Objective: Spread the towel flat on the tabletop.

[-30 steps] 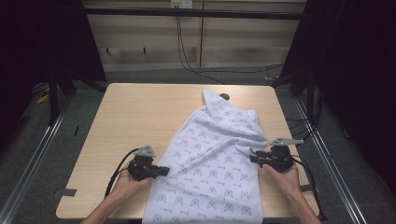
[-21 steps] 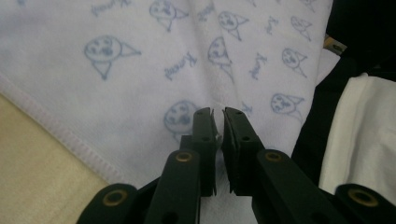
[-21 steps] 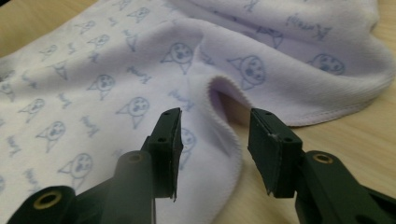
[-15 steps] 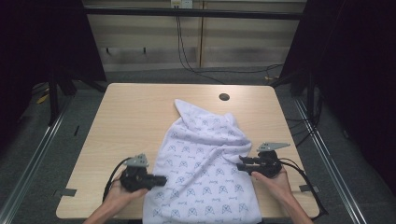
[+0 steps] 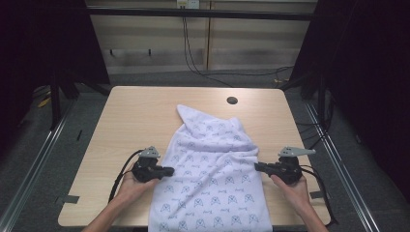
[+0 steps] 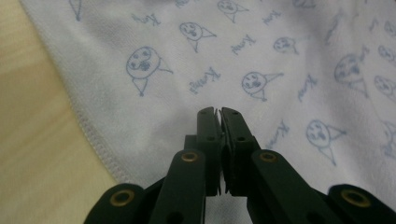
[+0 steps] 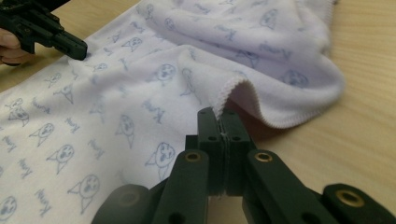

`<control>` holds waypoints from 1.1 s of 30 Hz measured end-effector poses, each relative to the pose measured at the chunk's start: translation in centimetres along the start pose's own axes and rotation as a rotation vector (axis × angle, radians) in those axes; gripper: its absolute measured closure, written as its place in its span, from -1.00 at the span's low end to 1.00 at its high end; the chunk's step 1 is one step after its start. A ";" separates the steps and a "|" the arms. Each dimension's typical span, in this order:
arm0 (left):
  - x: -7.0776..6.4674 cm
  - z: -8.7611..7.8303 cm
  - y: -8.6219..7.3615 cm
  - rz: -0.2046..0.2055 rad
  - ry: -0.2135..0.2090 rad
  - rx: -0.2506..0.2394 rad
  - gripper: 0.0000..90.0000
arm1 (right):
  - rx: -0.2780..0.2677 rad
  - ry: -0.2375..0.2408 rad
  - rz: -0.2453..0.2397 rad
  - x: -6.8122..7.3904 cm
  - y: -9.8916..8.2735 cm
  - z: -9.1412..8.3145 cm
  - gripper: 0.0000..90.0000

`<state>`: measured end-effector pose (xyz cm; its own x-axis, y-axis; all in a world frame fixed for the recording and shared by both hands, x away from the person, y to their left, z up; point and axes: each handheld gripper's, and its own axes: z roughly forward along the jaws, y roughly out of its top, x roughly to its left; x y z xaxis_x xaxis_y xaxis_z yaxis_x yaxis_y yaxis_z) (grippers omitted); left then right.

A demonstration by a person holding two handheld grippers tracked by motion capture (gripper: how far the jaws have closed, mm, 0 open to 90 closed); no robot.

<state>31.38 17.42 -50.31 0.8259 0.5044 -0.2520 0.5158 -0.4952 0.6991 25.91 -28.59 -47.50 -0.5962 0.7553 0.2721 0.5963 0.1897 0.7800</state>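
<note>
A white towel (image 5: 212, 179) printed with small blue faces lies rumpled on the wooden table (image 5: 140, 111), its near end hanging over the front edge. My left gripper (image 5: 169, 170) sits at its left edge. Its jaws have just been closing, and in the left gripper view the left gripper (image 6: 218, 112) is shut with a sliver of white towel (image 6: 261, 56) between the tips. My right gripper (image 5: 257, 166) is at the towel's right edge. Its jaws have also just been closing, and the right gripper (image 7: 219, 112) pinches the raised hem of the towel (image 7: 140, 93).
A dark round hole (image 5: 232, 100) sits in the tabletop near the back right. Bare wood lies left and right of the towel. Black cables (image 5: 193, 63) hang behind the table, and metal rails run along the floor on both sides.
The towel has slid toward the front edge and slightly left, bunching up. The right gripper moved in and then back out to the right, and its jaws closed on the hem.
</note>
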 end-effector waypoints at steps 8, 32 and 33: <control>-2.9 -2.6 -3.0 -0.007 -0.084 0.050 0.92 | 0.075 0.026 -0.007 1.9 -2.6 -2.7 0.97; 1.6 0.0 0.4 -0.047 0.070 -0.032 0.91 | 0.034 -0.024 -0.105 1.8 2.2 2.8 0.42; 1.6 0.0 0.4 -0.045 0.068 -0.034 0.91 | 0.039 -0.039 -0.111 1.6 2.8 3.7 0.40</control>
<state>32.92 18.01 -50.45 0.7839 0.5731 -0.2387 0.5434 -0.4474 0.7103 28.59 -24.57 -46.95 -0.6387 0.7521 0.1626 0.5486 0.2969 0.7816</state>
